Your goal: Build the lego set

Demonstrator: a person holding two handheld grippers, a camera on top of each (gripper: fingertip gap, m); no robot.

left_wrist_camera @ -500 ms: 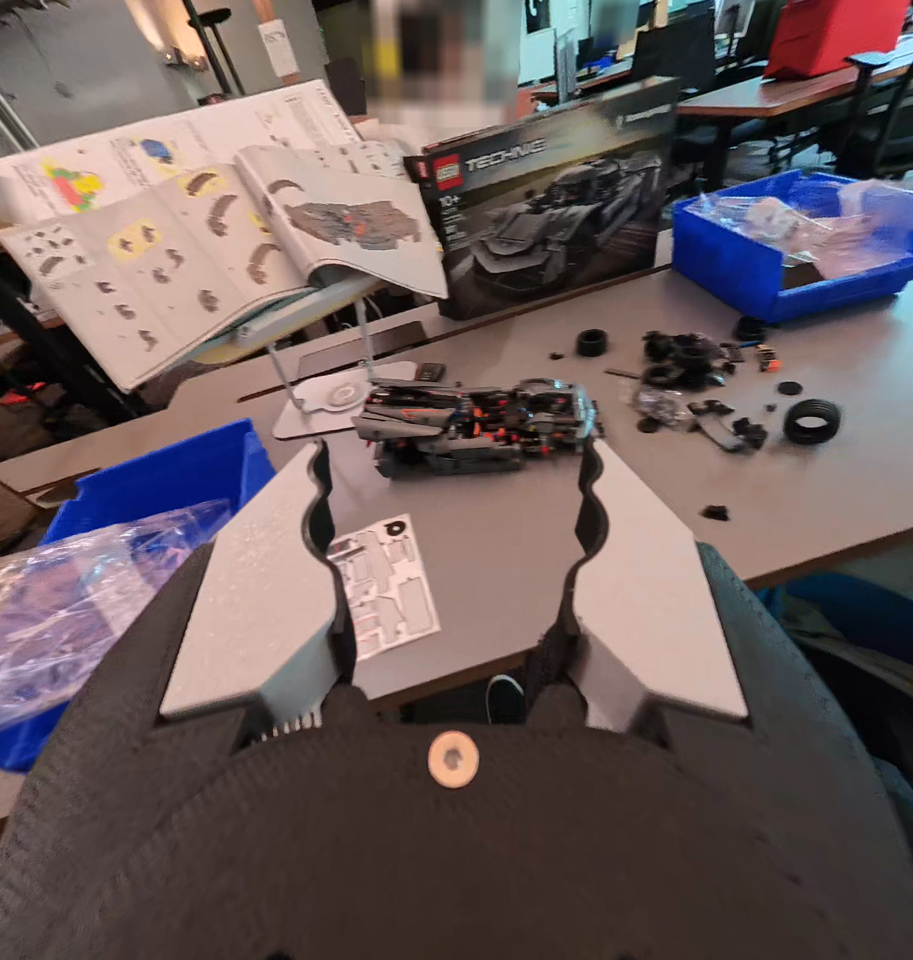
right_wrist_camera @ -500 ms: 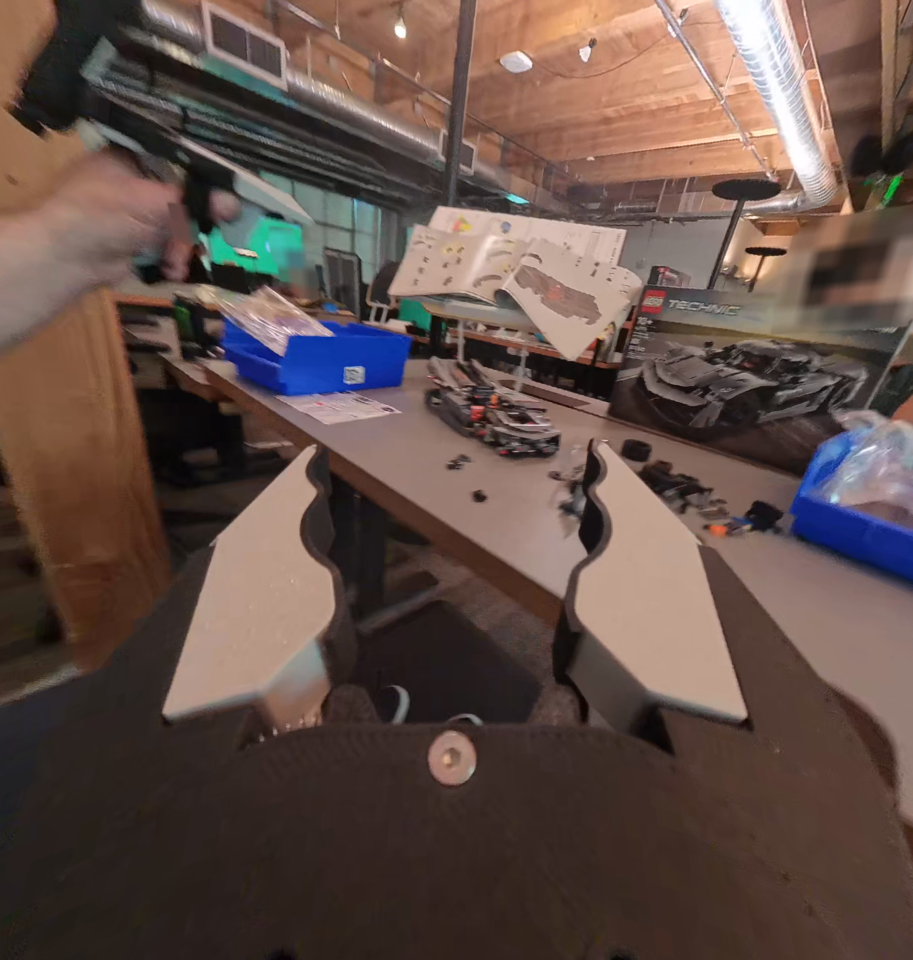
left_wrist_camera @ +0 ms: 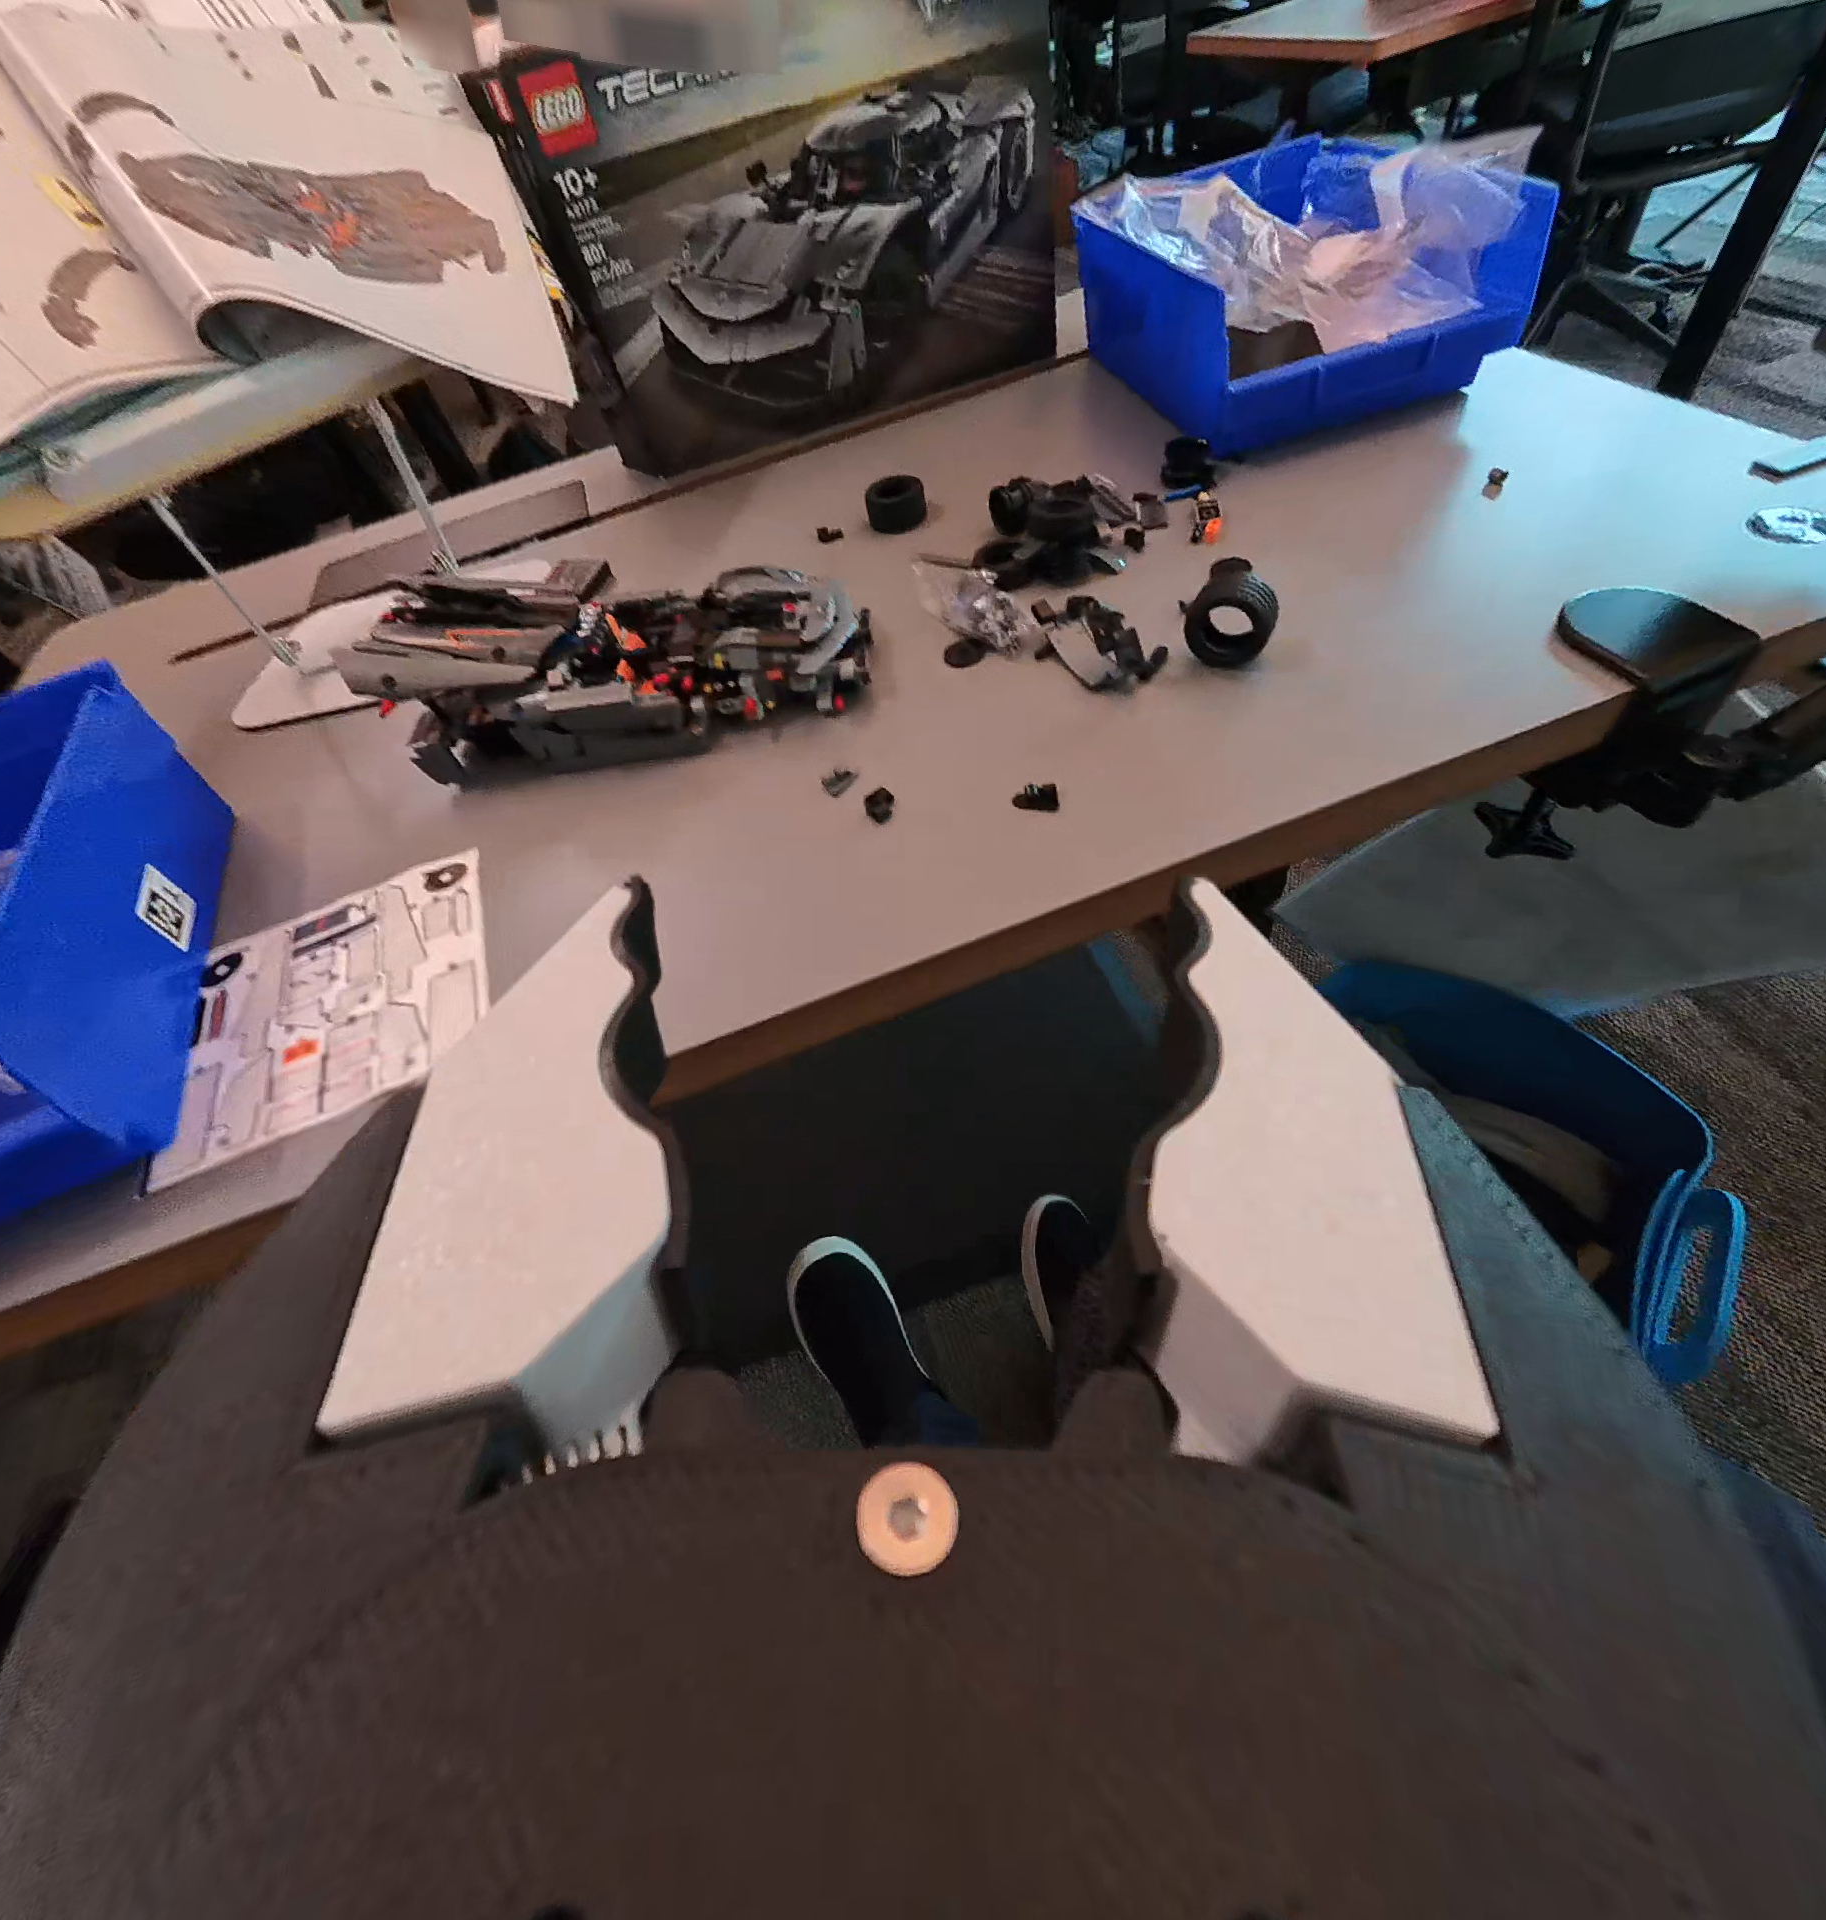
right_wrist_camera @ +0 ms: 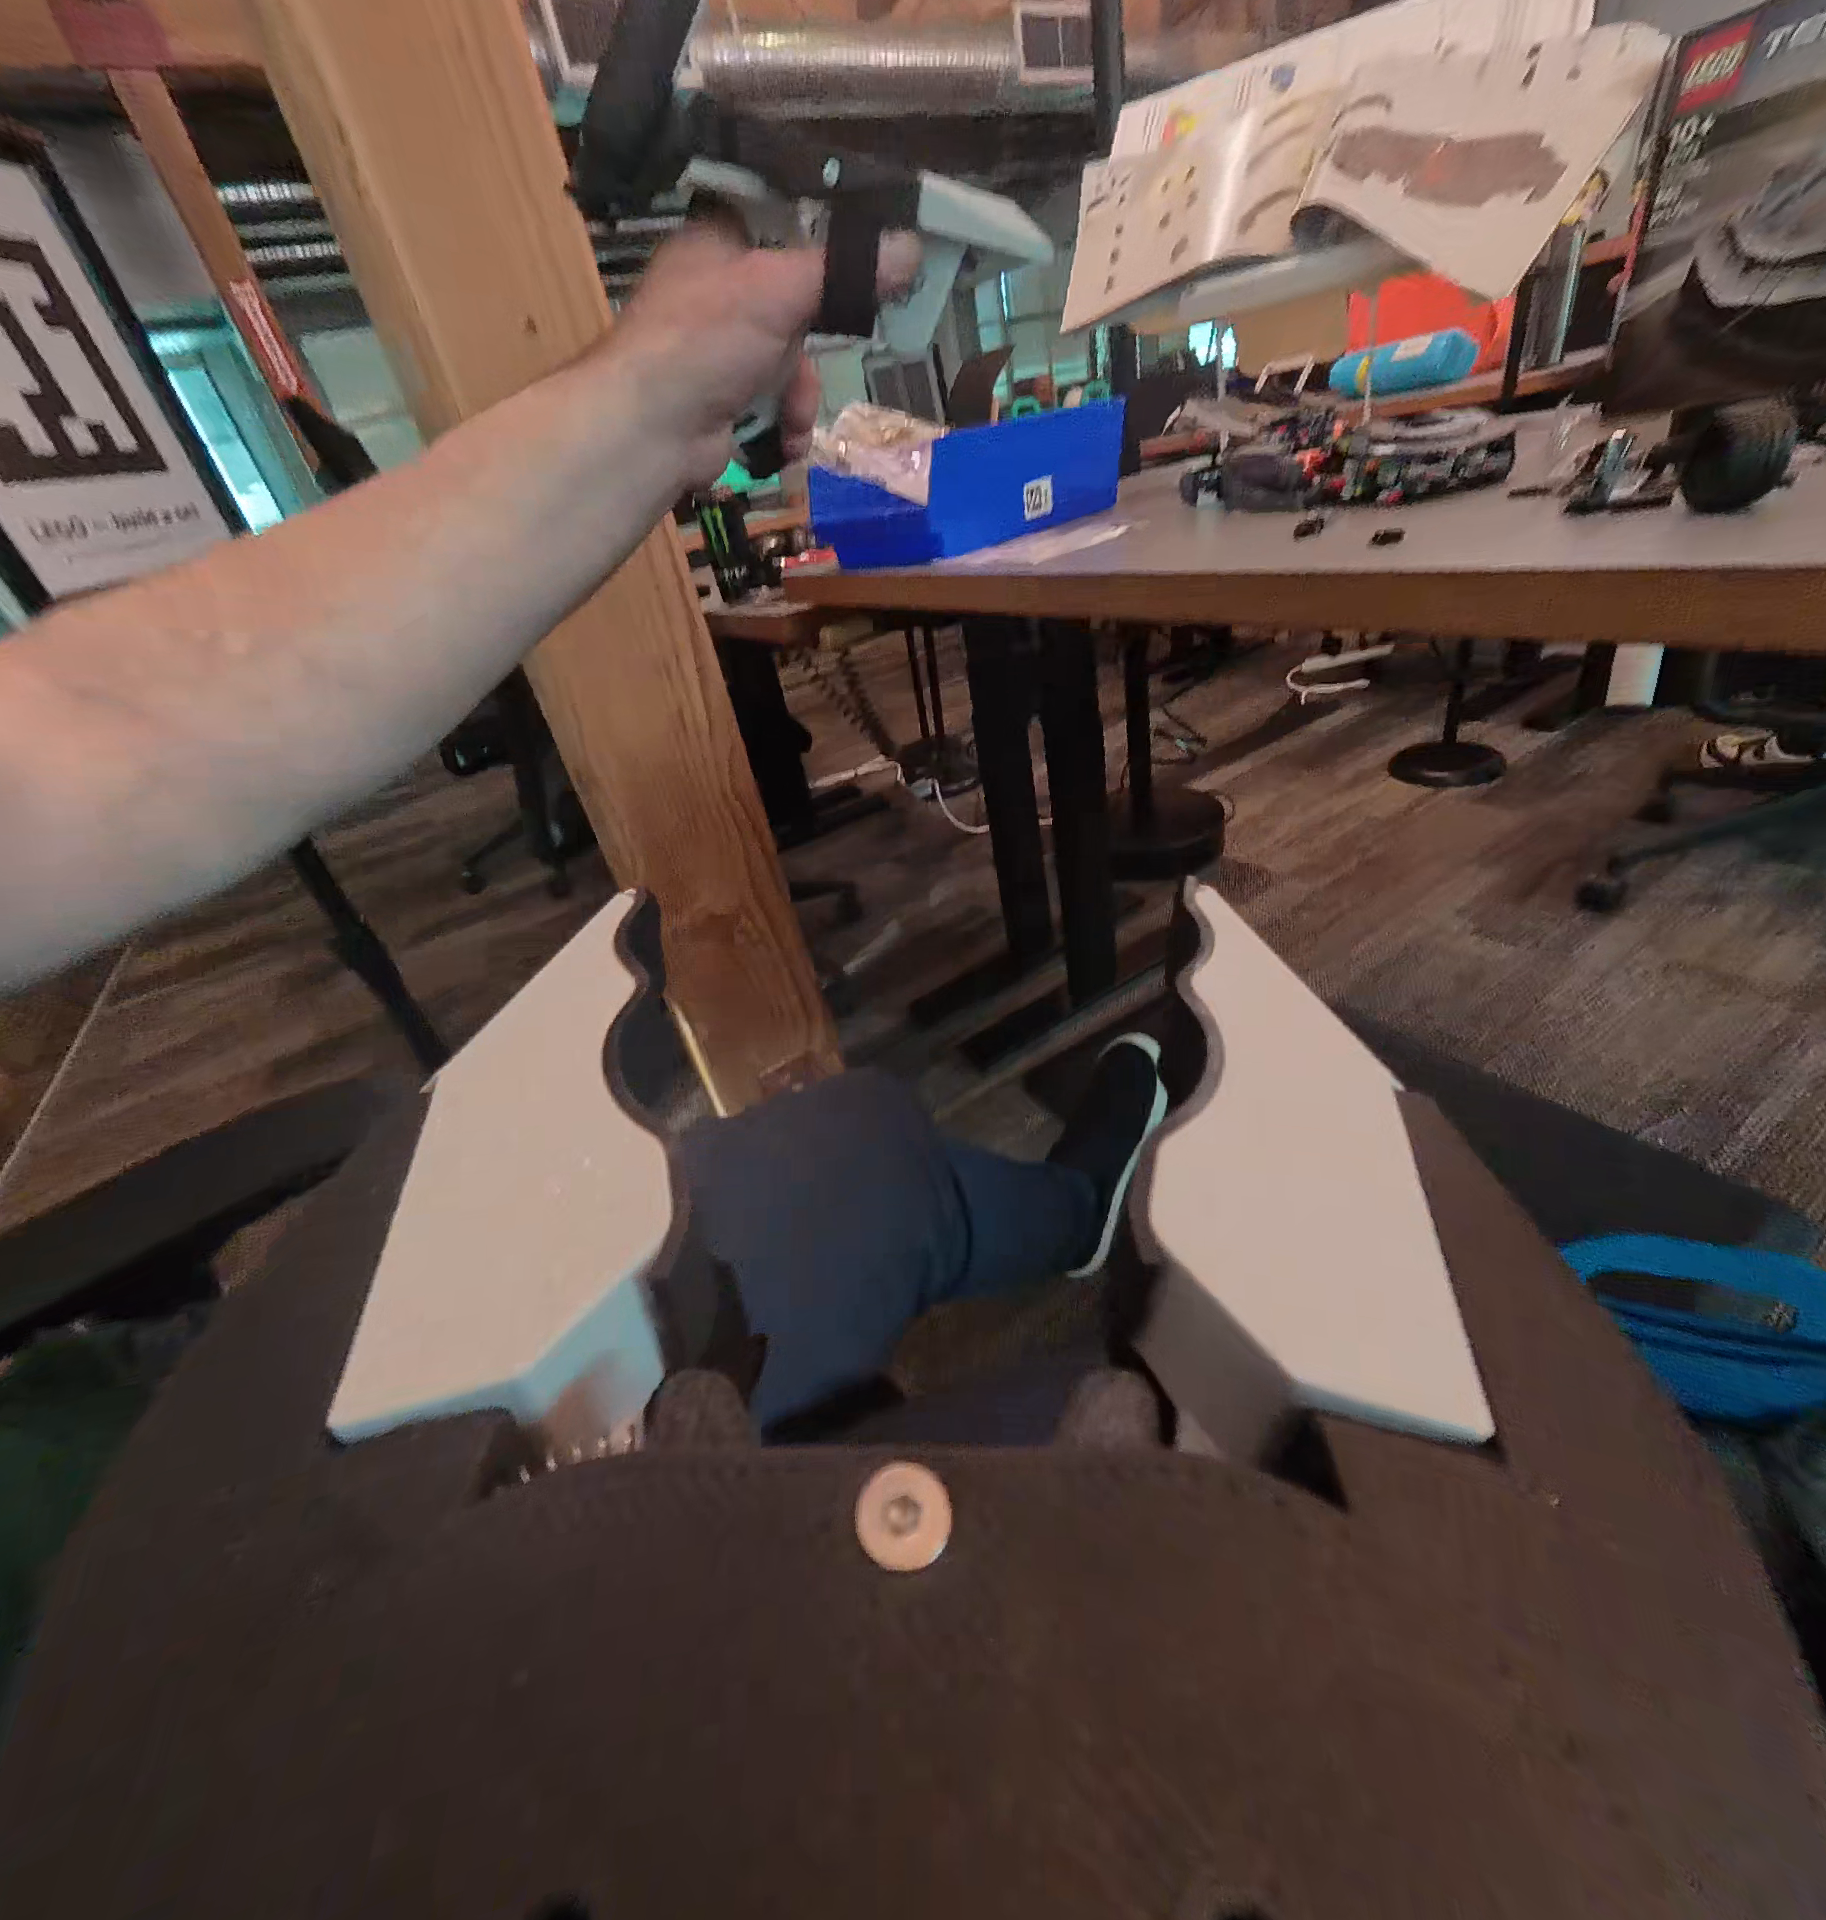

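Left gripper (left_wrist_camera: 907,904) and right gripper (right_wrist_camera: 907,904): fingers spread, empty, off grey desk (left_wrist_camera: 1408,665); half-built dark grey lego car (left_wrist_camera: 618,665) frame-centre, within reach.

Grey table (left_wrist_camera: 1408,582) w/ part-built car (left_wrist_camera: 618,665), loose tyres (left_wrist_camera: 1231,623), two blue bins (left_wrist_camera: 1304,301), sticker sheet (left_wrist_camera: 337,1008)

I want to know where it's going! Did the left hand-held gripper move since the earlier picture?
Yes. The left hand-held gripper pulled back toward the person: its tips were level with the half-built car, and now sit at the table edge.
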